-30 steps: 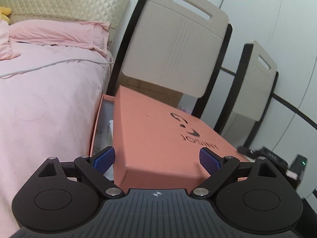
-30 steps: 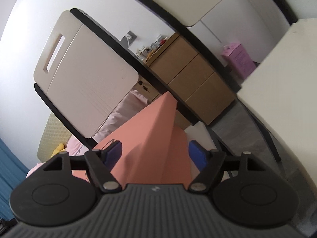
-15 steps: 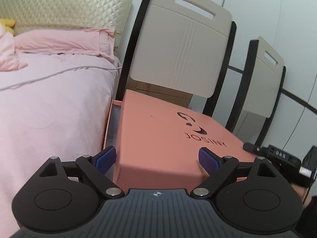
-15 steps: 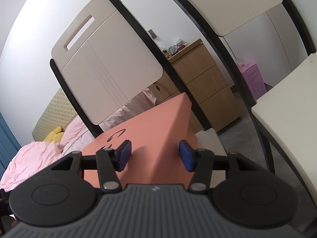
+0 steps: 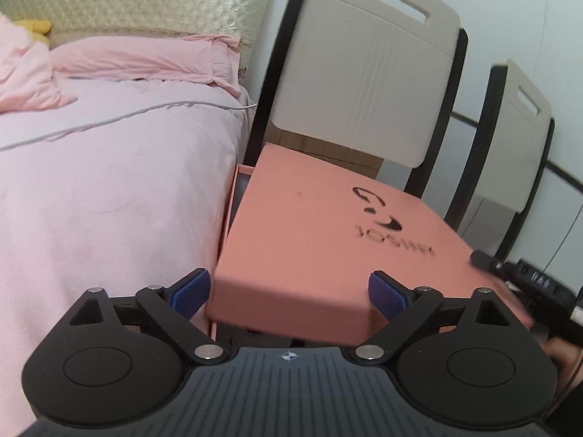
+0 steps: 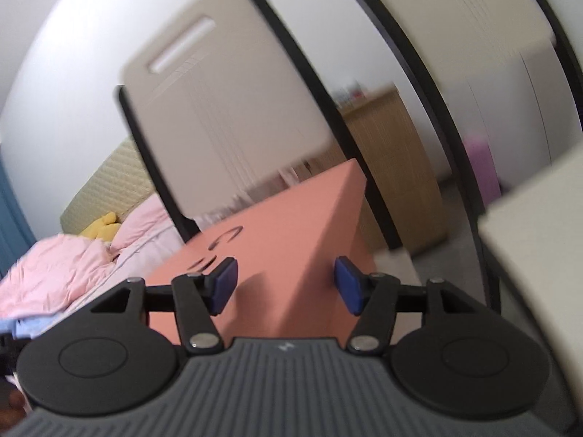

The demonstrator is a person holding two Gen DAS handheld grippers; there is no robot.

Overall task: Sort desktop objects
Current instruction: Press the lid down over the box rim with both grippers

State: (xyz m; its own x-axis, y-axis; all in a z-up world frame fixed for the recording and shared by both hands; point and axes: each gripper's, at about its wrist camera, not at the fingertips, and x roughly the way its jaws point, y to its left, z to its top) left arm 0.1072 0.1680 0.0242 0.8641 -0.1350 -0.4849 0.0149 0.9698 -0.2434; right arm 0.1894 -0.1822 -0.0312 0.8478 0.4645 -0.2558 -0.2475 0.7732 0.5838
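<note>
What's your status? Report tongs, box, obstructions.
Left tongs opening, salmon lid between. Right tongs opening astride lid corner. Lid sits askew over base. Chair back close behind.

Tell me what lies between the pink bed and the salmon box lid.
The box's lower tray. Its pink wall and a strip of its dark inside show between the bed and the salmon lid in the left wrist view.

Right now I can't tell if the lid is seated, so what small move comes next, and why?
Probably ease the lid down squarely. It sits askew, the box under it showing at the left. Both grippers, left and right, are opening around its edges.
</note>
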